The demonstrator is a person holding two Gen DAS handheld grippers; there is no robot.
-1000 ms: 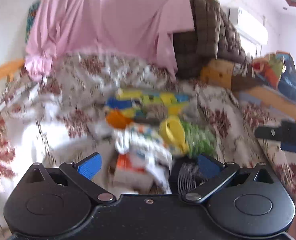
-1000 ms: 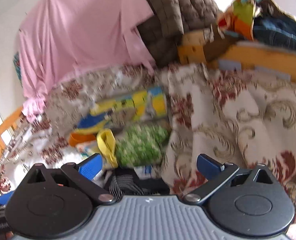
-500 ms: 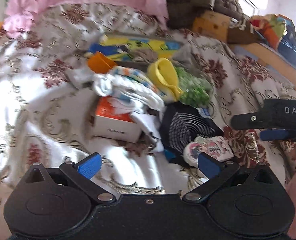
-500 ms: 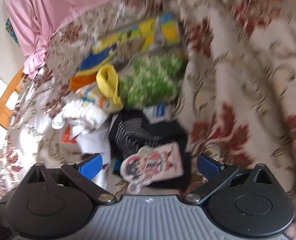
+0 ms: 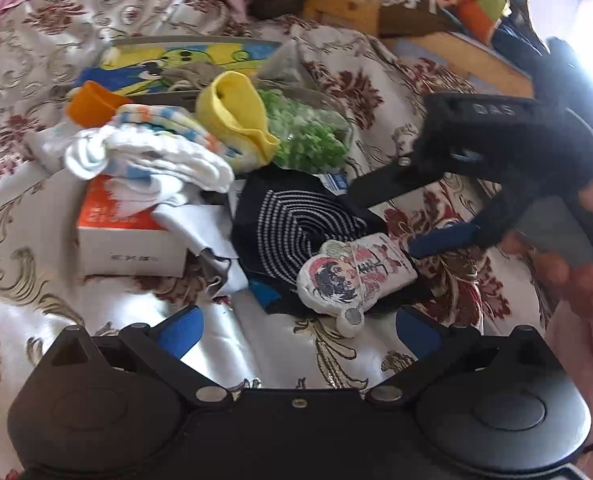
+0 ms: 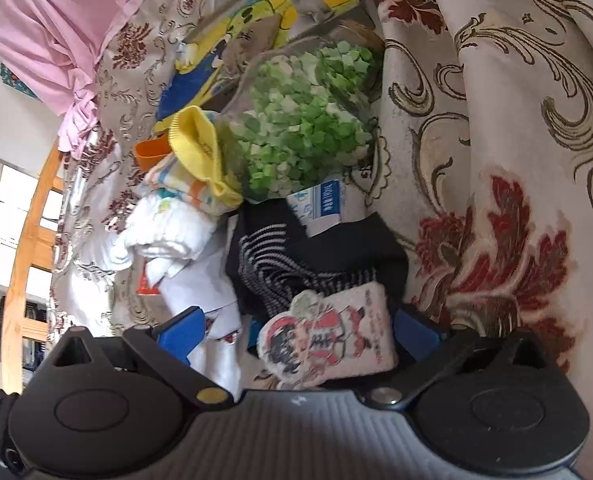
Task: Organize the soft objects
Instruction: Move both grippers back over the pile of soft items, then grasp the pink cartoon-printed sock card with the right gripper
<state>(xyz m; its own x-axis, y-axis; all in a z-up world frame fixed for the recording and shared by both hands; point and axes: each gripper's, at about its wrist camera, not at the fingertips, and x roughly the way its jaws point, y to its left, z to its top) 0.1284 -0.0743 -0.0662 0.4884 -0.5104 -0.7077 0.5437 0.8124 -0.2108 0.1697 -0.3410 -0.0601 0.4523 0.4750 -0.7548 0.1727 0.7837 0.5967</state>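
Note:
A pile of soft things lies on the floral bedspread (image 5: 48,296): a small cartoon-print pouch (image 5: 356,276), a black striped garment (image 5: 292,224), white cloths (image 5: 148,156), a yellow sock (image 5: 236,116) and a bag of green bits (image 5: 308,136). My left gripper (image 5: 298,330) is open and empty, just short of the pile. My right gripper (image 6: 298,330) is open, with the cartoon pouch (image 6: 328,340) between its fingers. It also shows in the left wrist view (image 5: 408,216), above the pouch.
An orange-and-white box (image 5: 128,240) lies under the white cloths. A colourful cartoon board (image 5: 184,64) and an orange cup (image 5: 92,104) lie behind the pile. Pink cloth (image 6: 56,20) hangs at the back. A wooden bed frame (image 6: 28,240) runs at left.
Both grippers have tilted down and moved in on the pile. The right gripper has come down around the cartoon pouch, which now lies between its open fingers.

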